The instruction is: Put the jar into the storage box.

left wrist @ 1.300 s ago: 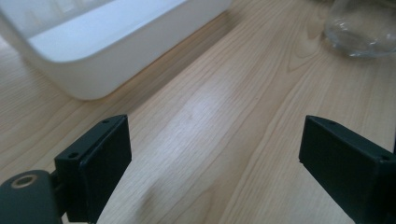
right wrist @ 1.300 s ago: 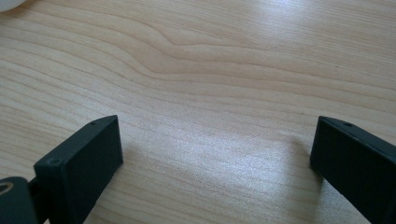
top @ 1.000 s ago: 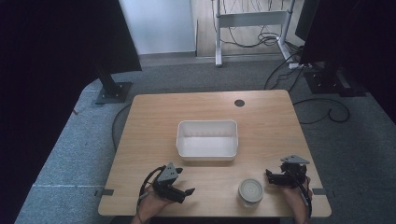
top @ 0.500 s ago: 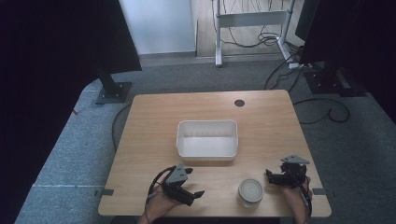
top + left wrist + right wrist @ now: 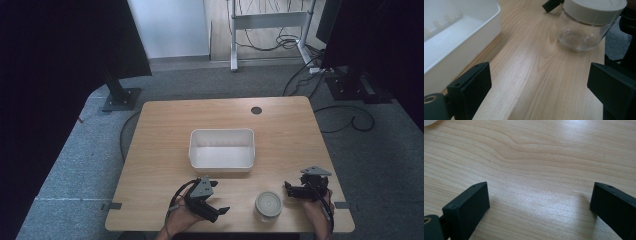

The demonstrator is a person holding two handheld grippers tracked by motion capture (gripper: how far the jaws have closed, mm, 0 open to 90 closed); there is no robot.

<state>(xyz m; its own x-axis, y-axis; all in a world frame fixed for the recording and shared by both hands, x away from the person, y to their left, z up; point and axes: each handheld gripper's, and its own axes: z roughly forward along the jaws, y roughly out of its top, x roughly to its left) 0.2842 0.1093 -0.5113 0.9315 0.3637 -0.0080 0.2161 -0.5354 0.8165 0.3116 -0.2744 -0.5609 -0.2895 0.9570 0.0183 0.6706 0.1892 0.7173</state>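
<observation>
A glass jar with a white lid stands near the table's front edge, between my two grippers. In the left gripper view the jar sits ahead and to the right, a short way beyond the jaws. My left gripper points at it from the left, and its jaws stand wide open over bare wood. To the right of the jar, my right gripper faces it, and its jaws are open above the tabletop with nothing between them.
An empty white plastic bin sits mid-table, just behind my left gripper and close on its left side. The wooden table has a round cable hole at the back. Dark stands and cables lie on the floor beyond.
My left gripper has slid right along the front edge toward the jar and turned to face it. The right gripper and the jar have stayed put.
</observation>
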